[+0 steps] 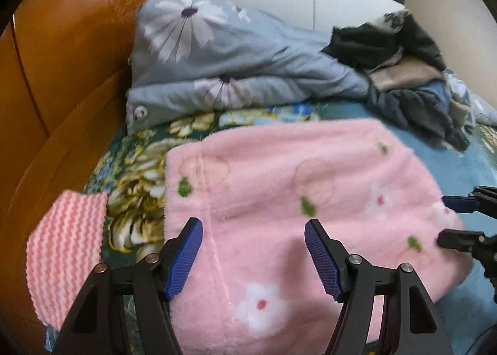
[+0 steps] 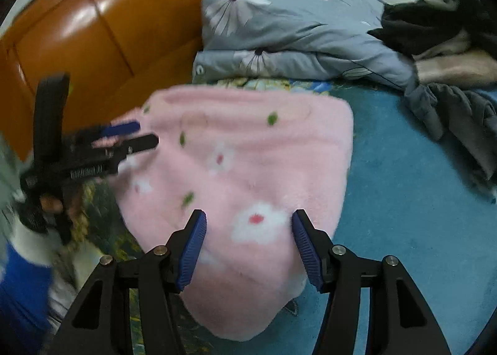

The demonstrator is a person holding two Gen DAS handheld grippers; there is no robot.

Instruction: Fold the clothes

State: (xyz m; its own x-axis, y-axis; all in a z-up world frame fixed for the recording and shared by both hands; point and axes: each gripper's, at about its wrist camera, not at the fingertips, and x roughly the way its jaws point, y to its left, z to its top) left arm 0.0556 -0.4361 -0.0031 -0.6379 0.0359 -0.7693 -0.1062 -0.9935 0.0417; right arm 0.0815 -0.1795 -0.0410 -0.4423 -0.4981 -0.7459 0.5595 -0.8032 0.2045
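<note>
Pink fleece garment (image 1: 279,199) with white flowers and green leaves is laid folded on the blue floral bedspread (image 1: 484,168), in front of the folded grey daisy-print quilt (image 1: 233,60).

Left gripper (image 1: 253,257) is held above the garment's near edge, jaws spread. Blue pads (image 1: 186,262) are seen clear of the fabric; nothing is pinched.

Right gripper (image 2: 248,249) is held over the garment's near right corner, jaws also spread, nothing gripped. A white flower print is seen between its fingers, on the cloth below them.

A pink-and-white striped cloth (image 1: 65,255) is lying just left of the garment. A pile of dark and beige clothes (image 1: 413,75) is heaped at far right, beside the quilt. Orange-brown padded headboard (image 1: 62,75) is seen along the left. Both frames are motion-blurred.
</note>
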